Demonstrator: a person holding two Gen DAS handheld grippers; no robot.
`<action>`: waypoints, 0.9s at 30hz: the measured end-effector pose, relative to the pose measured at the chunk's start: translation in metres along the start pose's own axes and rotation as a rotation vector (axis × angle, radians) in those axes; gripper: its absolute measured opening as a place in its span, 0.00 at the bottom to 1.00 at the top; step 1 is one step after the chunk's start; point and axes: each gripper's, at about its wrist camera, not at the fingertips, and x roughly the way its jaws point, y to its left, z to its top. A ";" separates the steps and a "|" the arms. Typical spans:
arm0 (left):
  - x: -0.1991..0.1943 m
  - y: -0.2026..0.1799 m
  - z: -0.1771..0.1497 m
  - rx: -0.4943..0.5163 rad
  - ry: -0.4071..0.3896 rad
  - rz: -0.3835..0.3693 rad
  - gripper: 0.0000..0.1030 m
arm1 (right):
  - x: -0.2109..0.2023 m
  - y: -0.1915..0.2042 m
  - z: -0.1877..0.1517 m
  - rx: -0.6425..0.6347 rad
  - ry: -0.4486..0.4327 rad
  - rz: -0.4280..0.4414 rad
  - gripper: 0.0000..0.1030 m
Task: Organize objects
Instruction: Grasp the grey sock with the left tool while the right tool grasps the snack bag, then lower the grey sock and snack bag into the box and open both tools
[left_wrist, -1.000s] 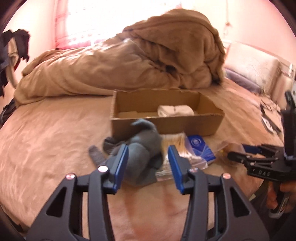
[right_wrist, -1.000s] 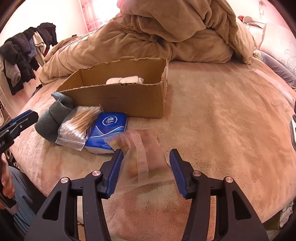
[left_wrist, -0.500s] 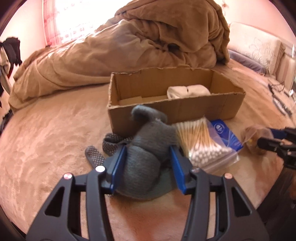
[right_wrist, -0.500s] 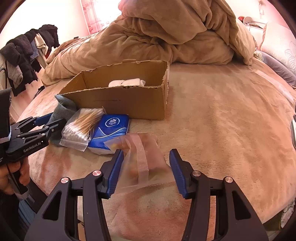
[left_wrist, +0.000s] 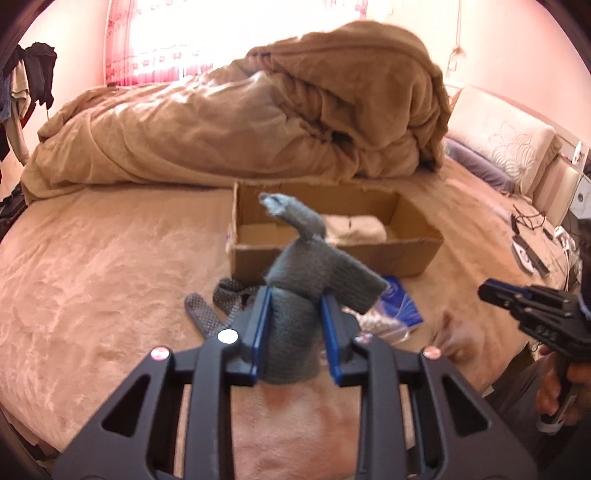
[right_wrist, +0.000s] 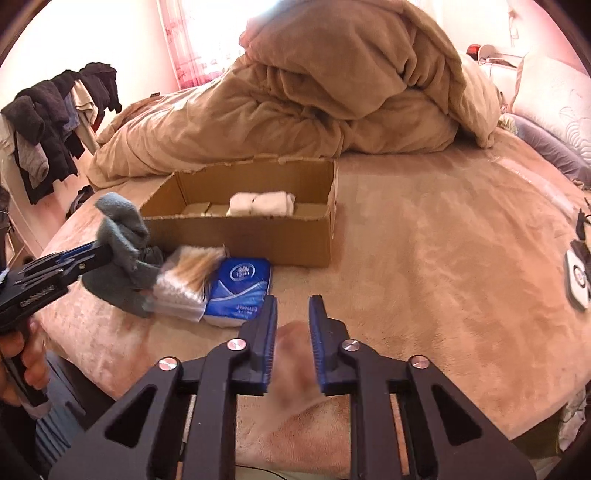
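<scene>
My left gripper (left_wrist: 294, 325) is shut on a grey knitted sock (left_wrist: 310, 273) and holds it lifted off the bed in front of an open cardboard box (left_wrist: 406, 254). The sock (right_wrist: 122, 229) also shows in the right wrist view. The box (right_wrist: 258, 236) holds a white rolled cloth (right_wrist: 262, 203). My right gripper (right_wrist: 292, 345) is shut on a clear plastic bag (right_wrist: 293, 365), blurred between the pads. A bag of cotton swabs (right_wrist: 188, 280) and a blue tissue pack (right_wrist: 238, 291) lie before the box.
A dotted grey sock (left_wrist: 207, 310) lies on the bed left of my left gripper. A heaped tan duvet (left_wrist: 258, 110) fills the far side. Pillows (left_wrist: 502, 144) and small devices with cables (left_wrist: 528, 243) sit at the right. Clothes (right_wrist: 48, 122) hang at left.
My left gripper closed on the grey sock and lifted it up. My right gripper closed on the plastic bag and raised it off the bed.
</scene>
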 end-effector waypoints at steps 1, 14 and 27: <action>-0.004 0.000 0.003 -0.002 -0.009 0.008 0.26 | 0.001 0.000 0.001 -0.009 0.005 -0.007 0.14; -0.039 0.010 0.006 -0.058 -0.030 -0.007 0.27 | 0.023 -0.002 -0.024 -0.059 0.088 0.035 0.72; -0.054 0.016 -0.002 -0.097 -0.002 -0.012 0.27 | 0.039 0.018 -0.031 -0.147 0.140 -0.026 0.45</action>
